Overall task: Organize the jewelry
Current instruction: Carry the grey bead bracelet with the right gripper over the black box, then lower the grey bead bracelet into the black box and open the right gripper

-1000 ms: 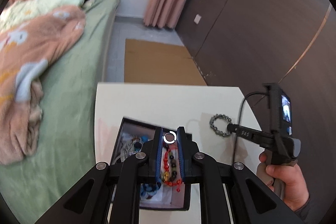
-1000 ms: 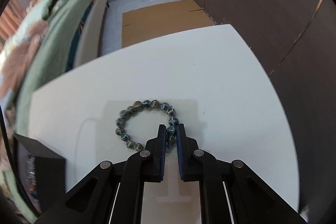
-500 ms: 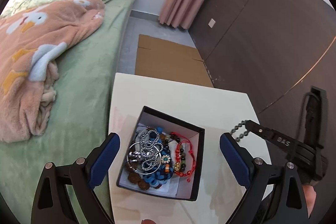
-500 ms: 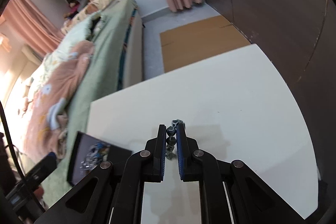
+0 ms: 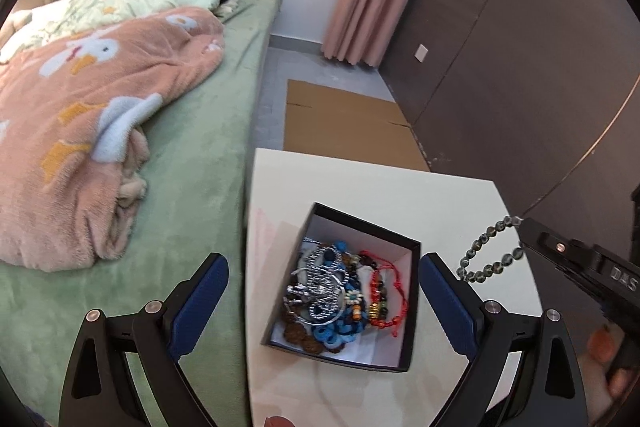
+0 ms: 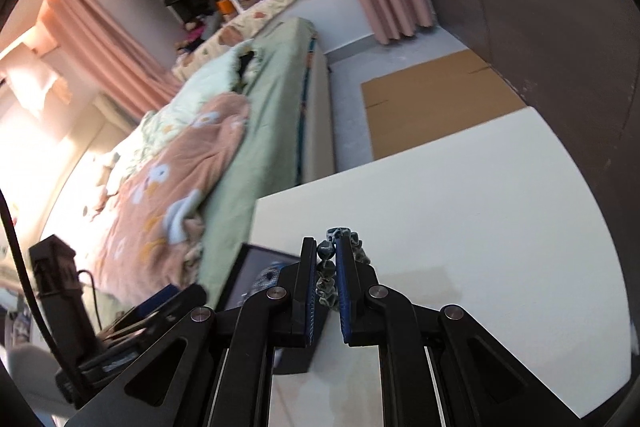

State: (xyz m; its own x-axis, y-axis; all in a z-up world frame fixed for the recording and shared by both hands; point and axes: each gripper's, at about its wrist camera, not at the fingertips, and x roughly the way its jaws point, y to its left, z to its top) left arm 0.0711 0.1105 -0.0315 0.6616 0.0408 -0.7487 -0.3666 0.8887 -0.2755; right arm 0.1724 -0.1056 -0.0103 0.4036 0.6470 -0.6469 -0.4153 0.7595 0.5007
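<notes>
Most jewelry [image 5: 344, 297] was already heaped in the box [image 5: 414, 247] on the bench [image 5: 360, 183], framed by the spread left claw [image 5: 320, 307], while one bracelet [image 5: 486, 255], pinched in the right claw [image 6: 330, 259], apparently remained to be boxed.

Left claw [image 5: 320, 301] wide apart above black box [image 5: 404, 307] of jewelry [image 5: 340, 301], beaded bracelet [image 5: 486, 255] dangling alongside.

I count one black box [image 5: 408, 311] on the white table [image 5: 360, 187], with one tangled heap of jewelry [image 5: 340, 295] inside it. One grey bead bracelet [image 5: 486, 253] hangs right of the box. Left of the box, one bed [image 5: 192, 155] carries one peach blanket [image 5: 80, 115].
</notes>
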